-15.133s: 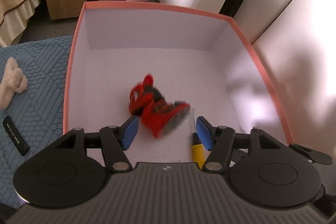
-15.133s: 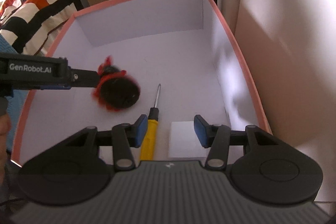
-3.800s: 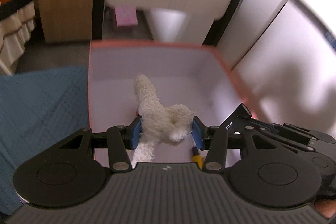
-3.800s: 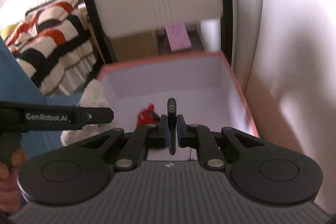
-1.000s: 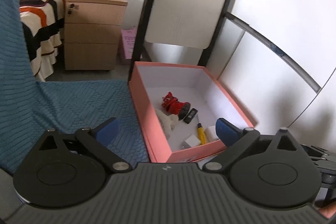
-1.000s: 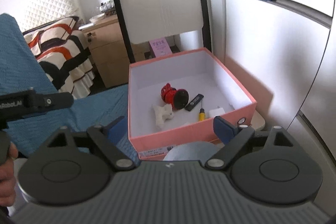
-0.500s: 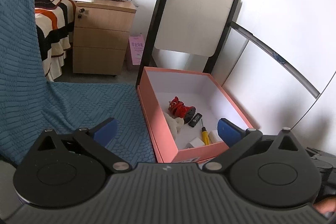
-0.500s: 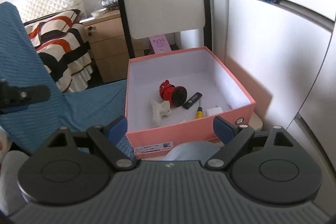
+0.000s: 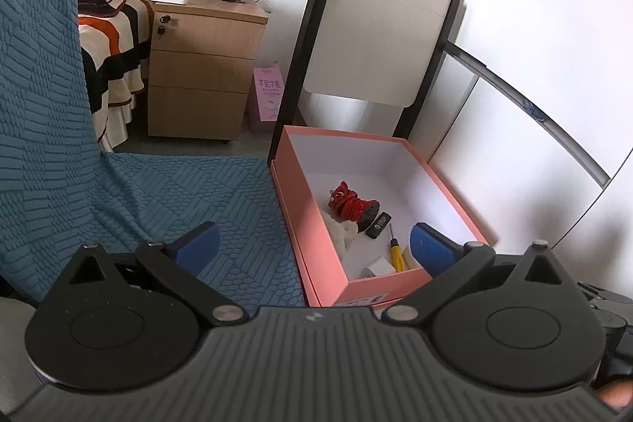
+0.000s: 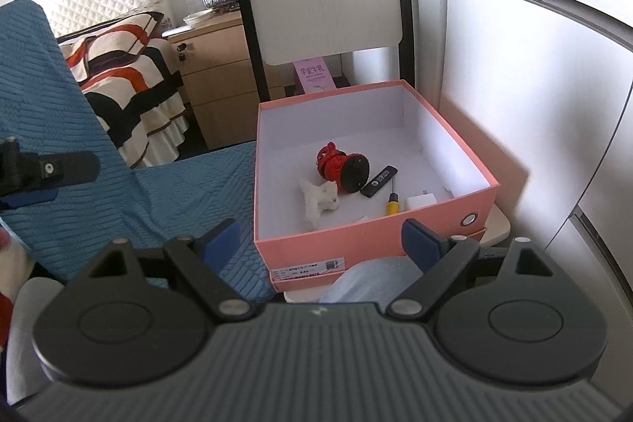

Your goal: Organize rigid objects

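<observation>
With both tongs (image 9: 312, 244) (image 10: 320, 238) wide open and empty, I risked nudging the pink box (image 10: 356, 236) off its perch.

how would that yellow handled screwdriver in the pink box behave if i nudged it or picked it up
The screwdriver looks rigid, so it should lift without bending. Its rounded handle and thin shaft suggest it may roll or pivot when nudged. It lies flat on the pink box floor, so tipping seems unlikely.
</observation>
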### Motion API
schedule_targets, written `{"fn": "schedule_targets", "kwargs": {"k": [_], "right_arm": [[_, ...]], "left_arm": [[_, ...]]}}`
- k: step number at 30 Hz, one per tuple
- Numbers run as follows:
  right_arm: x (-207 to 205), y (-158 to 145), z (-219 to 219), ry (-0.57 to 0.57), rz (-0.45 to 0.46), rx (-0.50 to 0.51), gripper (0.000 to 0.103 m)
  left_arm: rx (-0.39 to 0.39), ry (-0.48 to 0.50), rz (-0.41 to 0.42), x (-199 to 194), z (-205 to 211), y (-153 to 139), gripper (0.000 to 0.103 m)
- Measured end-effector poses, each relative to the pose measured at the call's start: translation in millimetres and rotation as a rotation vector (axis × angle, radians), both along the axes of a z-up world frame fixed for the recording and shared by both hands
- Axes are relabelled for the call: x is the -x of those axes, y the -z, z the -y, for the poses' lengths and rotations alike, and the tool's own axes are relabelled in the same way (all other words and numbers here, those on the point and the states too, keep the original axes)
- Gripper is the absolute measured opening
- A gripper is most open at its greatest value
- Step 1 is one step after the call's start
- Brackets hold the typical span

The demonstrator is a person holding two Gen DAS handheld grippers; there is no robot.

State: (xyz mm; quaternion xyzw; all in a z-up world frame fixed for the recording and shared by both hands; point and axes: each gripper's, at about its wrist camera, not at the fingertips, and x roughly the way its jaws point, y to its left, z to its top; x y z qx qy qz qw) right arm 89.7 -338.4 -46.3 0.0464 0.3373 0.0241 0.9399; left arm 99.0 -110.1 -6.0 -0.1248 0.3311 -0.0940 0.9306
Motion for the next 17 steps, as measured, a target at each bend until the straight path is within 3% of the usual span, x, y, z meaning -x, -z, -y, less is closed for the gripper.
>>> {"fn": "schedule_targets", "kwargs": {"k": [17], "right_arm": [[-3.4, 7.6, 2.7, 0.004, -0.017, -0.001, 0.09]], "left_arm": [[-0.011, 0.022, -0.012, -2.8, 6.3, 6.6, 0.103]]}}
